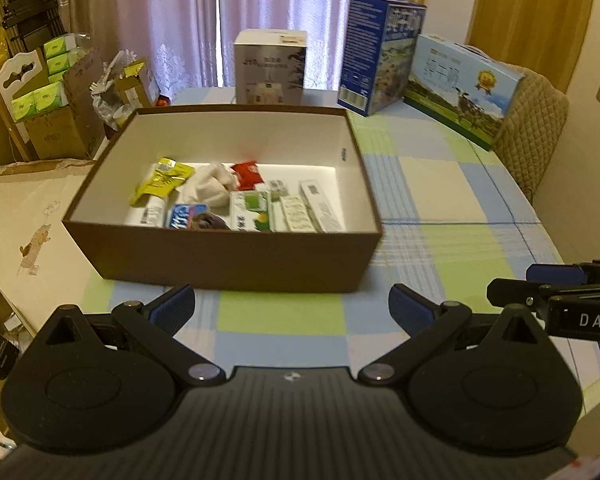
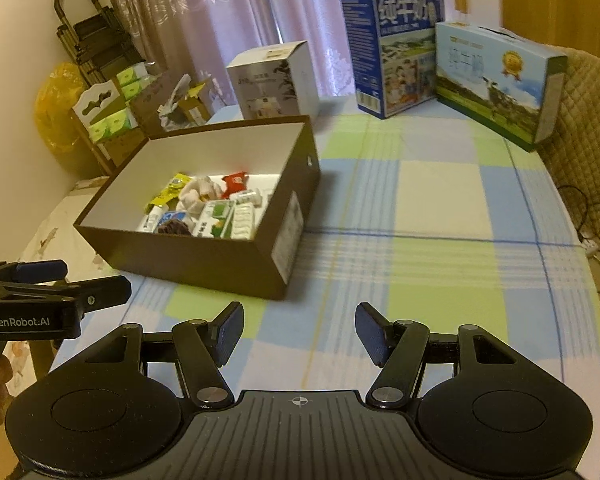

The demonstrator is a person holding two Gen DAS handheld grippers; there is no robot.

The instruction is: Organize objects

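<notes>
A brown open box [image 1: 220, 258] [image 2: 204, 256] with a white inside stands on the checked tablecloth. In it lie several small items: a yellow sachet [image 1: 162, 179], a white cloth bundle [image 1: 210, 186] [image 2: 198, 196], a red packet [image 1: 247, 174] [image 2: 234, 182], a green-and-white carton [image 1: 250, 210] [image 2: 216, 218] and white strip boxes [image 1: 318, 210]. My left gripper [image 1: 292, 308] hovers open just in front of the box, holding nothing. My right gripper [image 2: 300, 334] is open and empty, to the right of the box's near corner. Each gripper shows at the edge of the other's view.
At the table's far edge stand a white box [image 1: 270, 66] [image 2: 272, 80], a tall blue milk carton [image 1: 380, 52] [image 2: 392, 52] and a light-blue milk case [image 1: 460, 88] [image 2: 496, 80]. A padded chair back [image 1: 532, 132] is at the right. Cardboard boxes with green packs [image 1: 48, 92] sit to the left.
</notes>
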